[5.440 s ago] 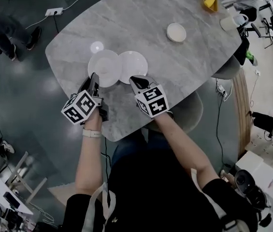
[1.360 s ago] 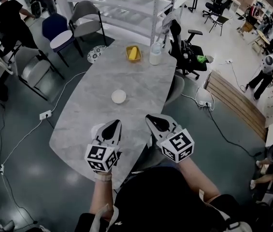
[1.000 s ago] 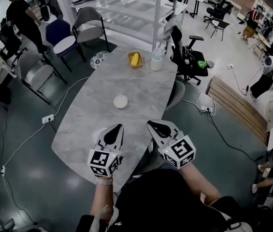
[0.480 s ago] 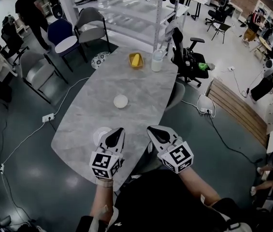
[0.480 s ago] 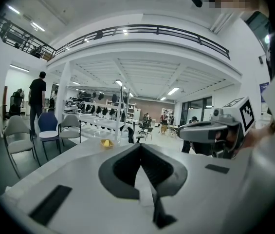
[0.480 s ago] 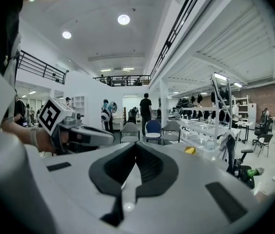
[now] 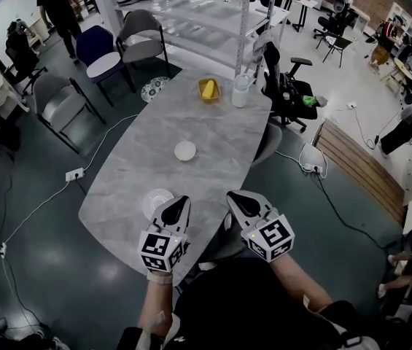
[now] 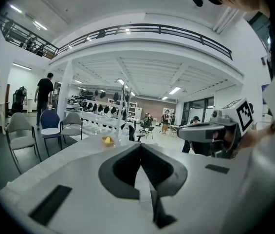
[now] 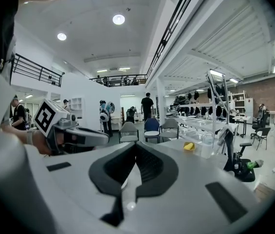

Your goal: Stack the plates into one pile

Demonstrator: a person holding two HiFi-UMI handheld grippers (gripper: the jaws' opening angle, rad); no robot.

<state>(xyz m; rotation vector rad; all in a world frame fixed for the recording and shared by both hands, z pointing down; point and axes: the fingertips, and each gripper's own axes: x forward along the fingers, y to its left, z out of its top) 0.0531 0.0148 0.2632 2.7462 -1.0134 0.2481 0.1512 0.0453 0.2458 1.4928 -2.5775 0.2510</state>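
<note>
Large plate (image 7: 156, 201), possibly a stack, lay near the desk's (image 7: 213, 133) 7 o'clock edge. Left tongs (image 7: 178, 205) at its 4 o'clock were clenched, empty. Small plate (image 7: 185, 150) sat mid-desk. Right tongs (image 7: 236, 198) were clenched, empty. Plates judged stiff, glossy, breakable: grip by the rim.

Person seen from above: black short-sleeved top (image 7: 249, 305) with pale straps (image 7: 151, 328) at the left shoulder and a light wristband (image 7: 158, 278) on the left wrist. Left gripper (image 7: 181, 201) and right gripper (image 7: 232, 197) have pale grey shells and dark rounded jaw pads. Each carries a white cube (image 7: 160, 251) printed with black square markers.
</note>
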